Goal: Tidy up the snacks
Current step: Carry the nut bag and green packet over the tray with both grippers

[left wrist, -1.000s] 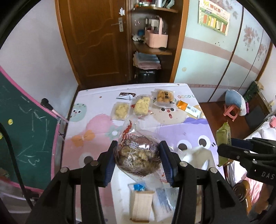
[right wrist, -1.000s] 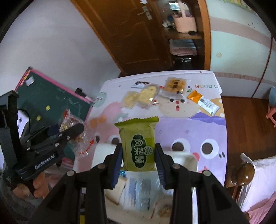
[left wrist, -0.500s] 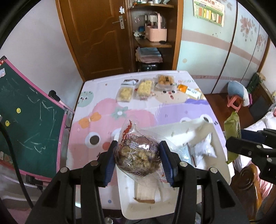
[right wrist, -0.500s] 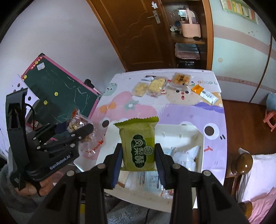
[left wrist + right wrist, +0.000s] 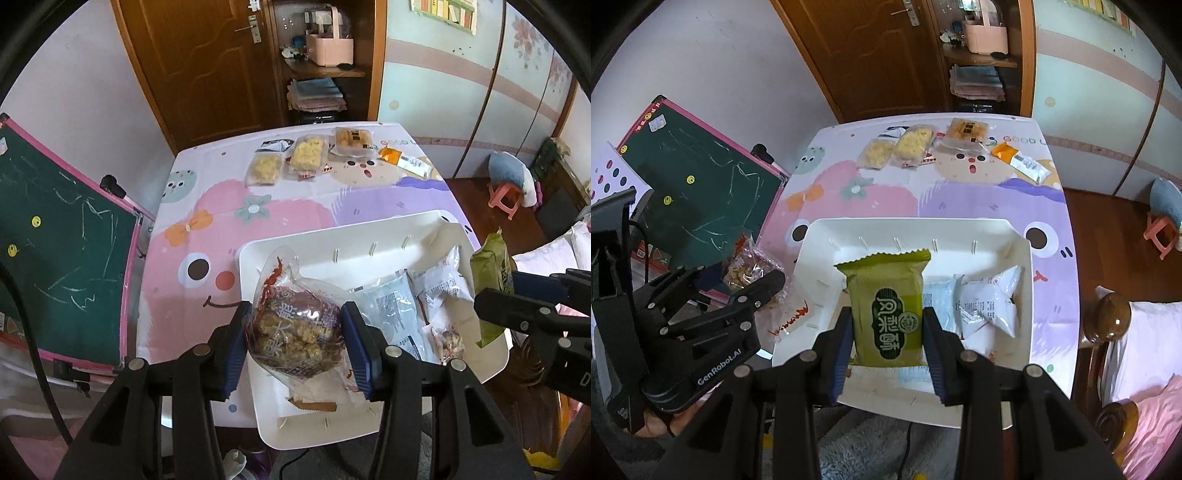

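Gripping a clear bag of brown fried snacks (image 5: 295,326), the left claw (image 5: 295,343) is clenched on it between both blue pads, above the near left part of the white tray (image 5: 369,236). The tray rests on the counter (image 5: 258,206) and contains two white packets (image 5: 991,301) at its right side. The right claw (image 5: 888,334) is clenched on an upright green pastry packet (image 5: 888,312), held over the tray's near middle. Along the far edge of the counter, left to right: two clear packs of yellow pastry (image 5: 897,149), a boxed biscuit pack (image 5: 967,131), an orange-and-white sachet (image 5: 1021,162)
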Demonstrator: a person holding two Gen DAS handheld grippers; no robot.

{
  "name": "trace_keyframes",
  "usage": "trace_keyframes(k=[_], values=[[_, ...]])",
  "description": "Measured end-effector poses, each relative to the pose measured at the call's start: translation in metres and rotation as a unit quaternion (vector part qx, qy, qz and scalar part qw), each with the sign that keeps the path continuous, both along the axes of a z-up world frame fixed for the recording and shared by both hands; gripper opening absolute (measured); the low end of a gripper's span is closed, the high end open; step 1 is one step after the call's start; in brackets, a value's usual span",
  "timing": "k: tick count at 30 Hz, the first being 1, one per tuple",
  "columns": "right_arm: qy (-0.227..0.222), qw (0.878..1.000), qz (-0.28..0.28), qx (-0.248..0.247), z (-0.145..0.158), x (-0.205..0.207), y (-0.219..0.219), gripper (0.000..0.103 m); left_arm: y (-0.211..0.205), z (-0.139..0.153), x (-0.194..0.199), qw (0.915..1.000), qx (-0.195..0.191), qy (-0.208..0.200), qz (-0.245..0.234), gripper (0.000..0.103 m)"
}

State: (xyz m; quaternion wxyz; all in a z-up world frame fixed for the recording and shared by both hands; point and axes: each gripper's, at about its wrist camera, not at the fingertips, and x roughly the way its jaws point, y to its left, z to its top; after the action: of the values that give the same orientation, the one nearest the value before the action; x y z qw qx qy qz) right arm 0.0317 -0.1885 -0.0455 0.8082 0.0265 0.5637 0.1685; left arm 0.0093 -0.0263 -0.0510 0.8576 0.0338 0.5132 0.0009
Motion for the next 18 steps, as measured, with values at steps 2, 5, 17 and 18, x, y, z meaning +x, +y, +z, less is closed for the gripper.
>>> trace_keyframes(k=[2,5,17,18], values=[[0.000,1.000,0.000,-0.001,0.000,0.000,0.001,0.037,0.001,-0.002,-0.001,1.0000,-0.001,0.003,0.001,0.047],[-0.001,1.000,-0.002,-0.001,-0.001,0.000,0.001,0.037,0.000,-0.005,-0.002,1.0000,-0.001,0.006,0.001,0.047],[0.014,1.000,-0.010,-0.016,-0.010,0.006,0.000,0.037,-0.001,-0.014,0.005,0.9996,0.001,0.028,0.003,0.050],[0.013,1.000,-0.011,-0.018,-0.010,0.007,0.000,0.037,-0.002,-0.014,0.006,0.9996,0.003,0.027,0.003,0.052]])
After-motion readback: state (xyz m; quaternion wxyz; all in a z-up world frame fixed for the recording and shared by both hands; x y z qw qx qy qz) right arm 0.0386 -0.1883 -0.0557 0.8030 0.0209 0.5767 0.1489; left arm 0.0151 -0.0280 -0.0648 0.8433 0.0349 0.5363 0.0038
